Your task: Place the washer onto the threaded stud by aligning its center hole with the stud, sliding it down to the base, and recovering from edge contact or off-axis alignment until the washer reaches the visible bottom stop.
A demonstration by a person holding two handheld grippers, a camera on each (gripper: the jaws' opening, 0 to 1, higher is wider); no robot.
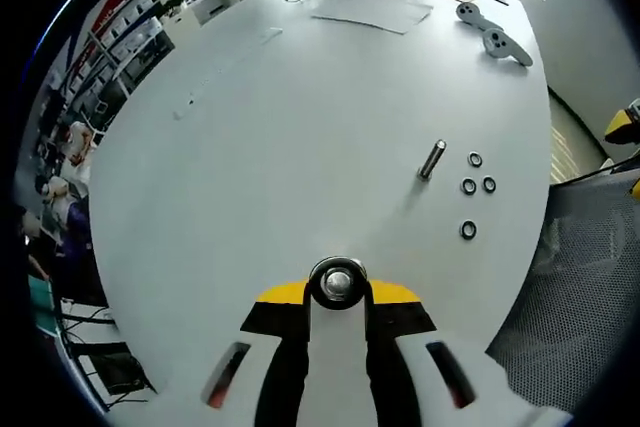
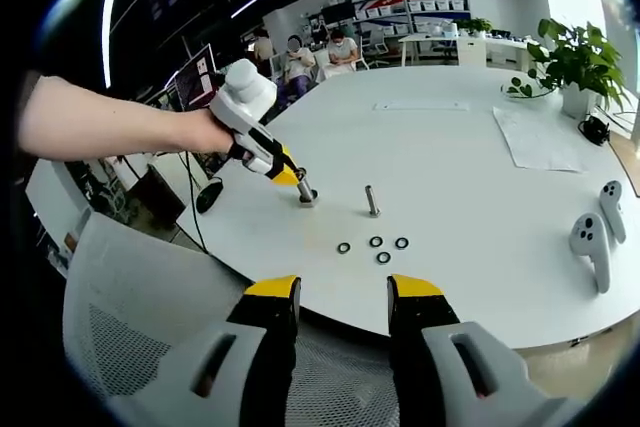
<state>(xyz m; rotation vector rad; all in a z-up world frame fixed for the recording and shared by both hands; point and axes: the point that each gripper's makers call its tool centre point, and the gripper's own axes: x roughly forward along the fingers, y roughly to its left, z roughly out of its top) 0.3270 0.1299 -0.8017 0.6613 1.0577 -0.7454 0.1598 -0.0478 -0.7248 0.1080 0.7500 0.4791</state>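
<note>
Task not begun: bolt [image 2: 372, 200] stands bare on table [image 2: 470, 162] w/ four washers [image 2: 376, 242] loose just beside it; right claw [image 2: 343, 299] wide, empty, well back; left claw [image 2: 305, 196] tip on table near bolt, jaw state unclear.

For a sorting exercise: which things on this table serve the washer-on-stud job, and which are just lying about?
For the job:
threaded stud
four washers
left tool
right tool

Lying about:
two white controllers
paper sheet
potted plant
</note>
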